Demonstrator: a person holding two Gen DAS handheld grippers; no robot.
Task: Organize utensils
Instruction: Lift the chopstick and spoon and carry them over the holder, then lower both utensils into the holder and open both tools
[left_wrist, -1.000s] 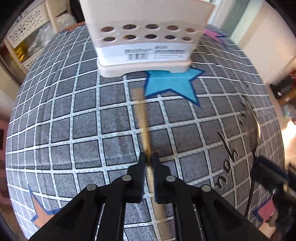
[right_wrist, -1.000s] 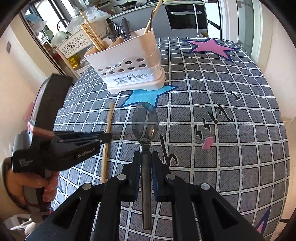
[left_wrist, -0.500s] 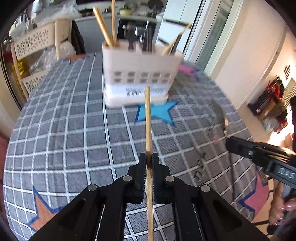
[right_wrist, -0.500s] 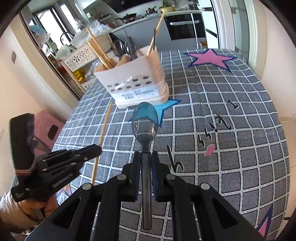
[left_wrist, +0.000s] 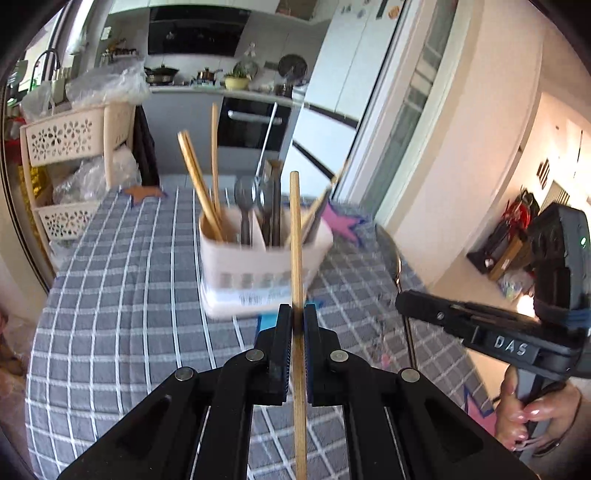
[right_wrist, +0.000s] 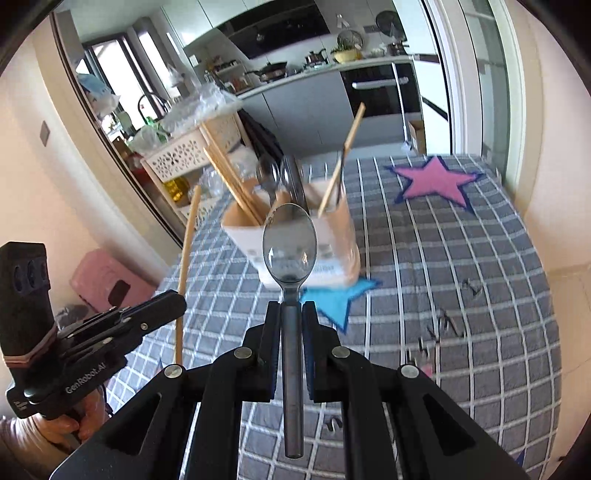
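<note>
Left gripper (left_wrist: 297, 314) you held clamped on a chopstick (left_wrist: 295, 236), right gripper (right_wrist: 291, 310) on a spoon (right_wrist: 290, 247), both short of the caddy (left_wrist: 258, 269); risk: long ends could strike its rim.

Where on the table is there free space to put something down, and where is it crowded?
Free cloth lies right of the utensil holder, between the blue star and the pink star, and left of the holder toward the table edge. Crowded: the holder's compartments, full of chopsticks and spoons.
</note>
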